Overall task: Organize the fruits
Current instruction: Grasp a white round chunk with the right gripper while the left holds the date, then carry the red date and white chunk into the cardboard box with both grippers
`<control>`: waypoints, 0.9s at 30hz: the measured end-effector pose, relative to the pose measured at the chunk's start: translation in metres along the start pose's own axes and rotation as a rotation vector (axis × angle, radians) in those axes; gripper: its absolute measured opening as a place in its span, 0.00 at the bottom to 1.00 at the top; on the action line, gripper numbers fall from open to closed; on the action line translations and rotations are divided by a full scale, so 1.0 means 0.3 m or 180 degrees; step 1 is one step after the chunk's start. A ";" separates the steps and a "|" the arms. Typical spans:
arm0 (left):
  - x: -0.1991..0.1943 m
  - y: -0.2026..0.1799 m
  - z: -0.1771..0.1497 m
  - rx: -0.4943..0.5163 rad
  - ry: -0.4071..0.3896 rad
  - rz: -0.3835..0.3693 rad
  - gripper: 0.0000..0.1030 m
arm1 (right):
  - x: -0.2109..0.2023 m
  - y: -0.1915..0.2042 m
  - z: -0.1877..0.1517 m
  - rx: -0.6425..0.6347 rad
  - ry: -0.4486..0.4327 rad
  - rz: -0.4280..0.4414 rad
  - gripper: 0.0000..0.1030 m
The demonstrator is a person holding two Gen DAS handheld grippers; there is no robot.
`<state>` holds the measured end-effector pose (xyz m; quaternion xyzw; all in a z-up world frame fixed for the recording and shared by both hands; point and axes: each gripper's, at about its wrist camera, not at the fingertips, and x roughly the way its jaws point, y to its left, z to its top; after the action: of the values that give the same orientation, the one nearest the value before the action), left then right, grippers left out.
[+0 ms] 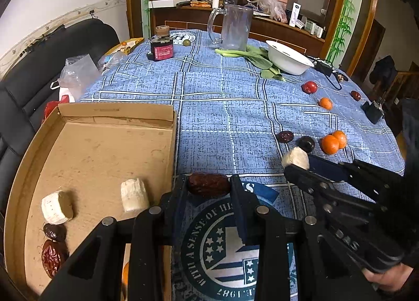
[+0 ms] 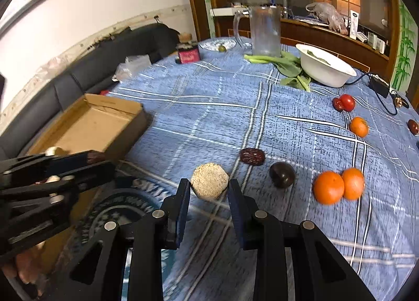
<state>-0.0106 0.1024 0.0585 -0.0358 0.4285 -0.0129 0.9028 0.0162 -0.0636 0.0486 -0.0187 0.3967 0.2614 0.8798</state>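
Cardboard tray at lower left of the left wrist frame, on the tablecloth; two cut chunks and two dates lie inside, near its lower edge. Pitcher upper centre, bowl to its right, greens between. Oranges touching at right edge.

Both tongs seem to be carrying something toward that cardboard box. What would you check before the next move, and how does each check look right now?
1. Left tongs grip the date: ok, held at both ends.
2. Right tongs grip the white chunk: ok, pads close on both its sides.
3. Space in the box: ok, much bare floor beside two white chunks and two dates.
4. Date over the box: not ok, it hangs just outside the box's right wall.
5. Tongs clear of each other: ok, apart.
6. Fruit left on the cloth: not ok, oranges and others remain.
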 end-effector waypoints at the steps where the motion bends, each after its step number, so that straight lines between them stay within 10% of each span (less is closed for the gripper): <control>1: -0.007 0.001 0.000 0.0007 -0.0011 0.0007 0.31 | -0.015 0.010 -0.003 0.0010 -0.0031 0.0015 0.32; 27: -0.157 0.258 -0.044 -0.0164 -0.0175 0.0223 0.31 | -0.054 0.342 0.017 -0.0333 -0.0150 0.0350 0.32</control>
<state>-0.0512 0.1814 0.0808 -0.0444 0.4047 0.0308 0.9129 -0.0378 0.0189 0.0814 -0.0367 0.3621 0.3300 0.8710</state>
